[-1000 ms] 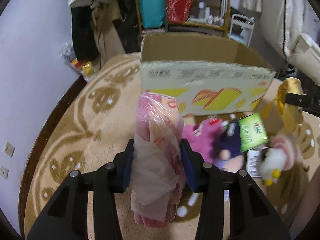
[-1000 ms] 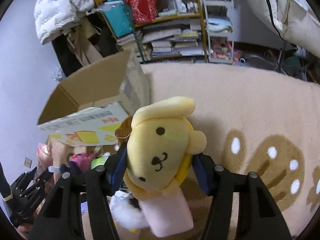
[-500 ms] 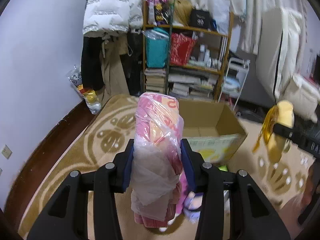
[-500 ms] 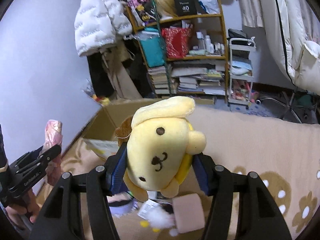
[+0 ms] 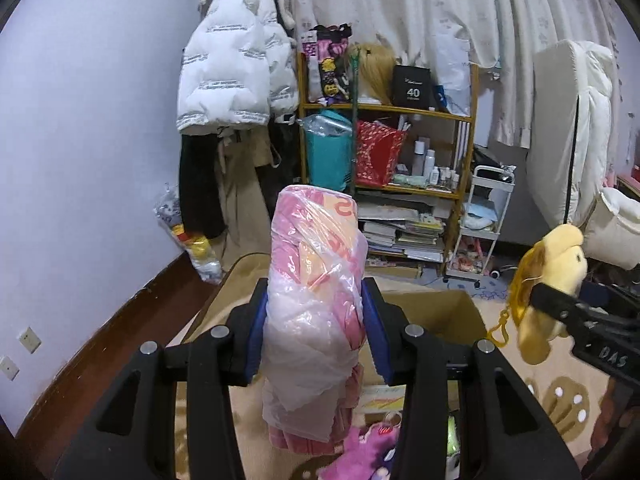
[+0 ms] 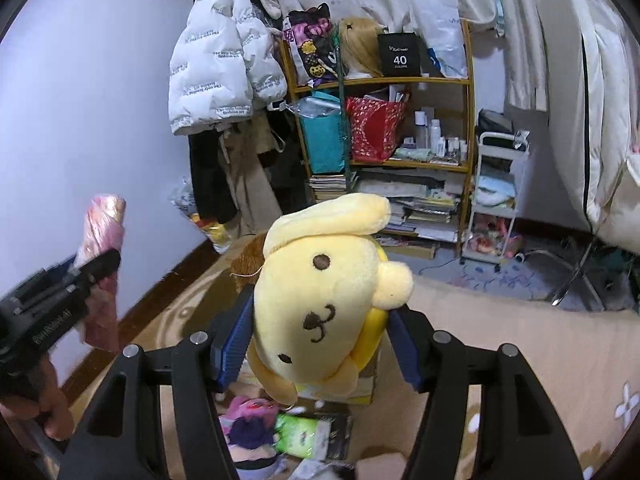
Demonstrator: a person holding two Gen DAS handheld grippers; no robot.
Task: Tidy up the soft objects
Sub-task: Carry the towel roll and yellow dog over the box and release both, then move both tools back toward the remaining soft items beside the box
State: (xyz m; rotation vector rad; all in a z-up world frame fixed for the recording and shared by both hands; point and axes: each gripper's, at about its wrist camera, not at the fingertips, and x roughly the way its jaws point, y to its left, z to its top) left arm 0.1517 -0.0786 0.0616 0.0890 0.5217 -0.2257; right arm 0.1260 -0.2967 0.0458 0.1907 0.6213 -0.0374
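My left gripper [image 5: 316, 332] is shut on a pink bundle wrapped in clear plastic [image 5: 316, 300], held upright high above the carpet; it also shows in the right wrist view [image 6: 102, 264]. My right gripper [image 6: 320, 344] is shut on a yellow dog plush [image 6: 328, 304], seen too in the left wrist view [image 5: 548, 284]. The open cardboard box [image 5: 436, 316] sits on the carpet below and ahead, mostly hidden behind both loads. A purple-pink plush [image 5: 364, 452] and a green packet [image 6: 304, 436] lie on the carpet in front of the box.
A wooden shelf unit [image 5: 400, 152] full of bags and books stands at the back wall, with coats [image 5: 232, 80] hung to its left and a white cart [image 5: 484, 216] to its right. White bedding [image 5: 576, 136] stands on the right. A beige patterned carpet [image 6: 540, 352] covers the floor.
Both grippers have risen and tilted up with their loads; the box and floor toys have dropped low in view and the shelf and curtains now fill the frames.
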